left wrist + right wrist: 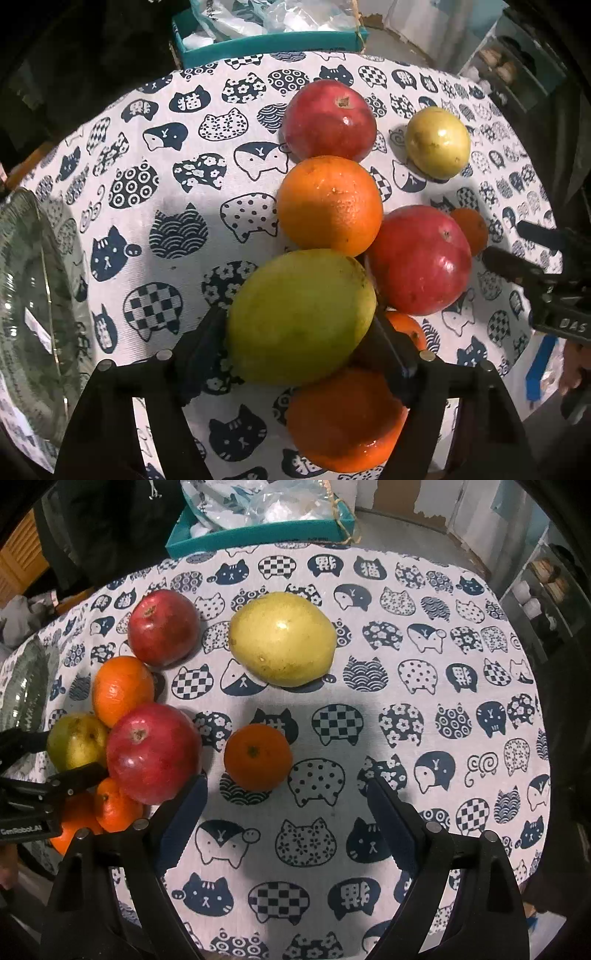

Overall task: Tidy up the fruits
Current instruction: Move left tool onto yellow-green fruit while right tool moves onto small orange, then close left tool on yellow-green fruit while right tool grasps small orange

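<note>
My left claw (299,332) pinching green mango (301,315); glass bowl (33,314) lies to its left. My right claw (286,818) spread, tangerine (258,757) just ahead.

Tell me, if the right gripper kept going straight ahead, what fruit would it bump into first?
Probably the small orange. It sits just ahead of the open right gripper, slightly toward its left finger. The big yellow-green fruit lies farther along. Depth is hard to judge in this fisheye view.
</note>
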Demonstrator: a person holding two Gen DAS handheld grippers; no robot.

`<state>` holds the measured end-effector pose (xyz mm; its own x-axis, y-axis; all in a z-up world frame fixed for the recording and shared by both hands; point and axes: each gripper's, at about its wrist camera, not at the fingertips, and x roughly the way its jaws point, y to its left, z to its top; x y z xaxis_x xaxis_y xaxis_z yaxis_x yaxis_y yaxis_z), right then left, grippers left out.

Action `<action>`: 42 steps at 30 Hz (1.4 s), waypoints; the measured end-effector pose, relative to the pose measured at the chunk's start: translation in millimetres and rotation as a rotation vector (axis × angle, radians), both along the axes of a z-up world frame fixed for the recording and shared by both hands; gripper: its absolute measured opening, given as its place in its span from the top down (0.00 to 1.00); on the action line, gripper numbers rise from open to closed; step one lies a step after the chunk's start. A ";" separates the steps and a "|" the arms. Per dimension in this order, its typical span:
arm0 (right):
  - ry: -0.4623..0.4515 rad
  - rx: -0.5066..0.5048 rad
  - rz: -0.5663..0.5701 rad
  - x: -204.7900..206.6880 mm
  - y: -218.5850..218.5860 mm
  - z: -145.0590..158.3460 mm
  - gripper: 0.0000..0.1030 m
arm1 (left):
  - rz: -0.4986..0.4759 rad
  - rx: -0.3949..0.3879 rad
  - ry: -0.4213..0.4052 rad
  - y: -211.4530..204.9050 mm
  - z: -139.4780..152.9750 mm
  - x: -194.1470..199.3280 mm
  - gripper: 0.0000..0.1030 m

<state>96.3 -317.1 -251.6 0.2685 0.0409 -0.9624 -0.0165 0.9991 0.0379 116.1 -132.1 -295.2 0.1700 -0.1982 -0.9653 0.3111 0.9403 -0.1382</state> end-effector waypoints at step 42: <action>-0.127 -0.035 0.011 10.9 25.8 24.8 0.58 | 0.141 -0.049 -0.170 43.4 52.4 -1.6 0.33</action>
<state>107.2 -291.3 -226.7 0.3883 0.0114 -0.9215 -0.0299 0.9996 -0.0002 114.5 -88.7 -242.8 0.3589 -0.2069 -0.9102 0.1998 0.9695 -0.1416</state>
